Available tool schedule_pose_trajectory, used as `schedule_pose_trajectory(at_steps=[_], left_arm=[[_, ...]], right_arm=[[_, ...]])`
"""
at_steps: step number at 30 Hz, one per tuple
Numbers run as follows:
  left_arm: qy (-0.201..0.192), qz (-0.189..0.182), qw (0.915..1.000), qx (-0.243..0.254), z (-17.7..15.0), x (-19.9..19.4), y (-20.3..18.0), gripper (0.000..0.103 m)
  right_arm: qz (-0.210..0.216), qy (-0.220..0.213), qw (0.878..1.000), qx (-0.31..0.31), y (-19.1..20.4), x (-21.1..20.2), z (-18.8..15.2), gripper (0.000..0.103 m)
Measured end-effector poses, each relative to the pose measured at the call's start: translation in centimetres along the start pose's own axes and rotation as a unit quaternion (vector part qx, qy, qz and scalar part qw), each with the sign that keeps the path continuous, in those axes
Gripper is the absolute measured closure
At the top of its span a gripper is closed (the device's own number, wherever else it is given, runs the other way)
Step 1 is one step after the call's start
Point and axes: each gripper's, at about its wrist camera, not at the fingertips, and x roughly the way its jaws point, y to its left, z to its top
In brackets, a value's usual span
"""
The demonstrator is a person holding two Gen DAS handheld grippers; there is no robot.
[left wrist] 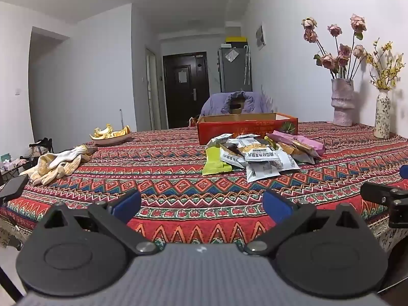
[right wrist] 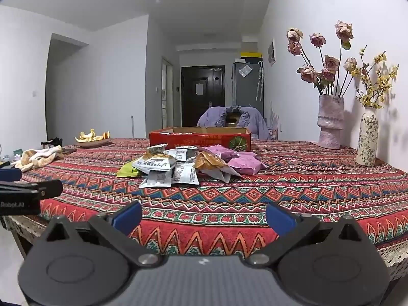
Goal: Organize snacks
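Even indoor light, soft wall shadows, sharp focus, fisheye-bowed edges.

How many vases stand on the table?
2. The pink ribbed vase with dried roses stands at the far right near the wall; the white floral vase with yellow blossoms stands right of it, closer.

Left tongs (left wrist: 201,205): two blue flat-faced pads (left wrist: 127,204) carried on matte black linkage arms. Silver round pivot screws seen at inner joints. Large black round housings with recessed circular discs flank grey ribbed centre body, small white mark at its top edge. Triangular cut-outs noted in black arms.

Right tongs (right wrist: 204,218): same build. White lettering "Robot.AI" read on left unit's black side in right wrist view.
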Motion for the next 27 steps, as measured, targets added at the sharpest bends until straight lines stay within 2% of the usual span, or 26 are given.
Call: schedule_pose_trajectory(at_steps=[2, 3, 4, 6, 20, 27], left_arm=[[-0.001, -0.001, 1.0000, -0.001, 0.0, -0.1, 0.4, 0.000], [0.000, 0.004, 0.9998, 0.020, -0.1, -0.1, -0.1, 0.000], [0.000, 0.004, 0.9998, 0.019, -0.1, -0.2, -0.1, 0.000], [0.003, 0.002, 0.9998, 0.019, -0.1, 0.1, -0.6, 0.000], [0.012, -0.006, 0.9999, 0.009, -0.2, 0.2, -0.2, 0.000], [0.013, -0.004, 0.9999, 0.006, -0.1, 0.2, -0.3, 0.000]], right_arm=[[-0.002, 0.002, 1.000, 0.004, -0.2, -0.6, -0.1, 0.000], [0.001, 0.013, 1.000, -0.001, 0.2, -0.5, -0.3, 0.000], [0.001, 0.031, 0.999, -0.006, 0.2, 0.4, -0.2, 0.000], [0.000, 0.037, 0.999, -0.005, 0.2, 0.6, -0.1, 0.000], [-0.015, 0.021, 0.999, -0.027, 0.5, 0.1, 0.1, 0.000], [-0.014, 0.028, 0.999, -0.022, 0.3, 0.2, -0.1, 0.000]])
